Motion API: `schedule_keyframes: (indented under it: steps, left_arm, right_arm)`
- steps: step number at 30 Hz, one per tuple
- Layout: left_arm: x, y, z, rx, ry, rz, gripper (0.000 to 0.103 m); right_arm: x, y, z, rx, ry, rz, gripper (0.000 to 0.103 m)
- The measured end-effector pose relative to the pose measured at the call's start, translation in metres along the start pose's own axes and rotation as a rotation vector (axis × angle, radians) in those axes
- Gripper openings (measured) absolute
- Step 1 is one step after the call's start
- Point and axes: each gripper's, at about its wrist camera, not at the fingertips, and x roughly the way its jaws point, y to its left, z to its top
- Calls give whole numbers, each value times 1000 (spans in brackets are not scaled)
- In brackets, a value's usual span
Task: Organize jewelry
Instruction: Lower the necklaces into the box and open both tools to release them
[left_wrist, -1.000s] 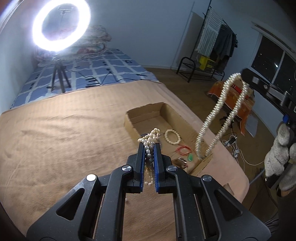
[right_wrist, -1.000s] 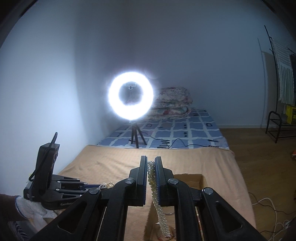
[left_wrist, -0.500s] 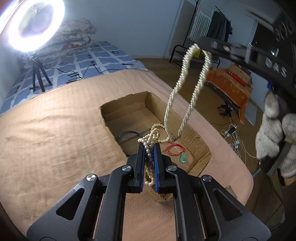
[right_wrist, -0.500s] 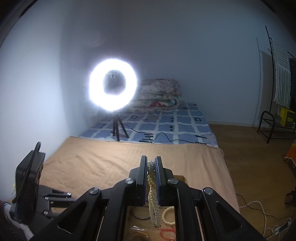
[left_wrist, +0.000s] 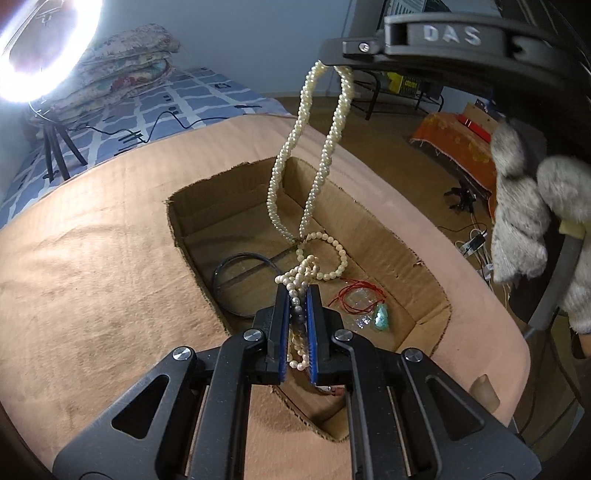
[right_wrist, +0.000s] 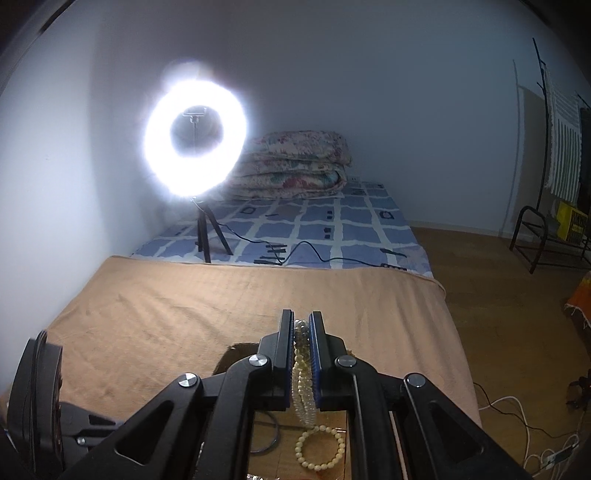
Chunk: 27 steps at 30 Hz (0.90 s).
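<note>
My left gripper (left_wrist: 298, 291) is shut on a bunch of small pearl beads (left_wrist: 300, 275) and holds it above the open cardboard box (left_wrist: 424, 280). My right gripper (right_wrist: 303, 317) is shut on a long twisted pearl necklace (left_wrist: 291, 155), which hangs as a loop with its lower end inside the box; the necklace also shows between the right gripper's fingers (right_wrist: 302, 373). In the box lie a cream bead bracelet (left_wrist: 334, 254), a black ring cord (left_wrist: 231, 280), a red string (left_wrist: 356, 291) with a green pendant (left_wrist: 382, 317).
The box sits sunk in a brown cloth surface (left_wrist: 92, 266). A bright ring light on a tripod (right_wrist: 195, 129) stands behind on a blue checked mattress (right_wrist: 332, 225). The right edge drops to a wood floor with cables (left_wrist: 476, 240).
Both grippers have moved in over the box. The long necklace has swung from right of the box to hang into its middle. Both jaws stay shut.
</note>
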Motion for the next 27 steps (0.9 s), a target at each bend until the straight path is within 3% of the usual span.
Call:
schedule_keyframes:
  steps: [27]
  left_arm:
    - [39,-3,-3,11,56,36,6]
  right_arm:
    - [59,-21,-33,52,148,18,5]
